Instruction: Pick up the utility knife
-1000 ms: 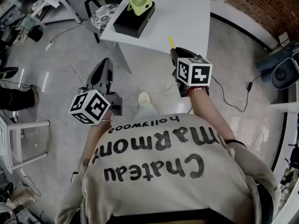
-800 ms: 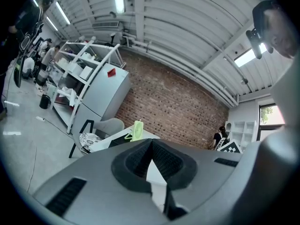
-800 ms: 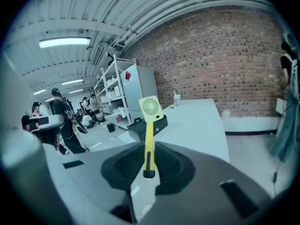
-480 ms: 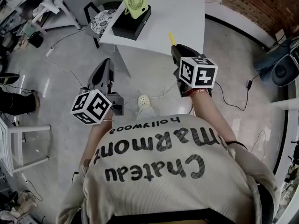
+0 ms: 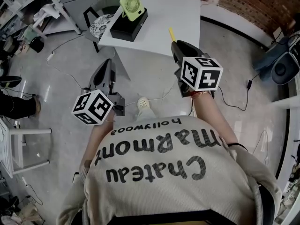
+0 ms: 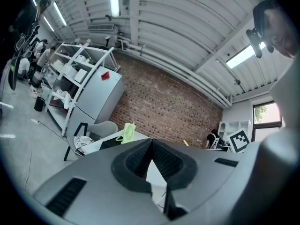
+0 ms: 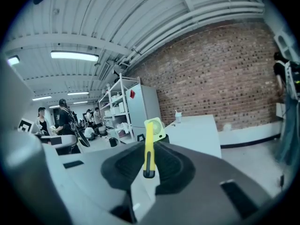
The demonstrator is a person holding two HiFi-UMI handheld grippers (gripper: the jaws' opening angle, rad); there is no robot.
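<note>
**A:** So, where do we find the utility knife (image 7: 148, 146)?

**B:** We see it clamped in the right tongs (image 7: 149, 162). The two pads press on its yellow body from either side, and it stands up between them with its dark end lowest. In the head view it pokes out past the tips at about one o'clock. There its yellow end shows in front of the near edge of the white worktop (image 5: 185, 8).

**A:** And the left tongs (image 6: 151, 143)?

**B:** We read them as closed together, tip meeting tip, with nothing between them. In the head view they sit at about ten o'clock, over the floor (image 5: 61, 74) and well apart from the right pair.

**A:** What do we have on the worktop?

**B:** A green fan (image 5: 130, 4) stands on a black box (image 5: 126, 26) at about eleven o'clock, near the left edge. We see both well apart from the knife.
</note>
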